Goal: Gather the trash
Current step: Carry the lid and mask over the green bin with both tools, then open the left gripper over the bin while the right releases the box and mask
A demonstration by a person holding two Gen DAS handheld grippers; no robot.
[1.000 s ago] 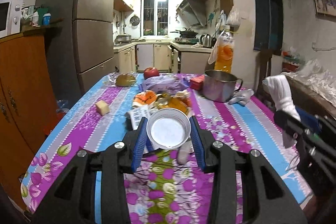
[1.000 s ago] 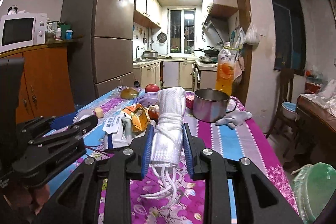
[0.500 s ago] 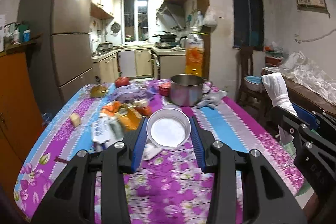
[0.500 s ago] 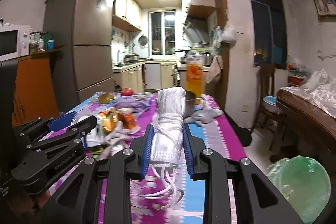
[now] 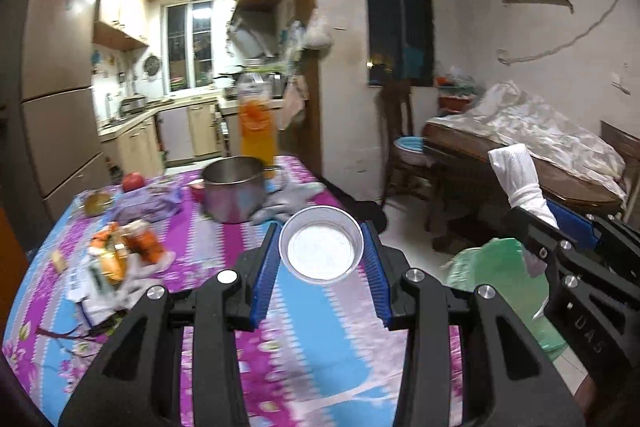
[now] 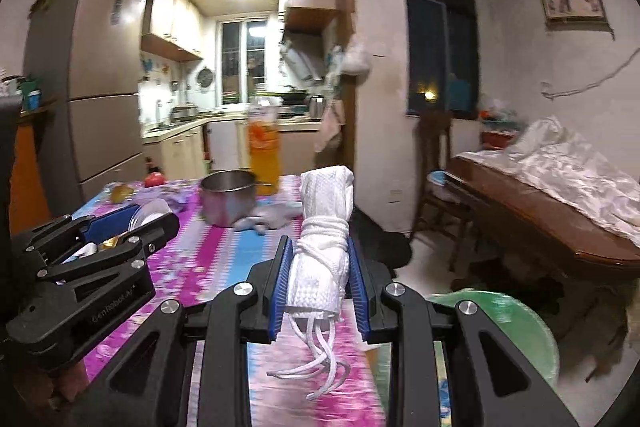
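Blue-padded fingers (image 5: pixel 266 269) of the left gripper (image 5: pixel 321 264) pinch a small foil cup (image 5: pixel 321 245), empty and pale inside, held above the tabletop (image 5: pixel 224 259). The right gripper (image 6: pixel 320 281) pinches a rolled white face mask (image 6: pixel 322 247), its ear loops wound round it and dangling. "GenRobot.AI" is printed on the left gripper's side. A purple-and-blue floral cloth covers the tabletop, with a steel pot (image 5: pixel 234 187) at the far end. A green-lined trash bin (image 6: pixel 502 323) stands on the floor, lower right.
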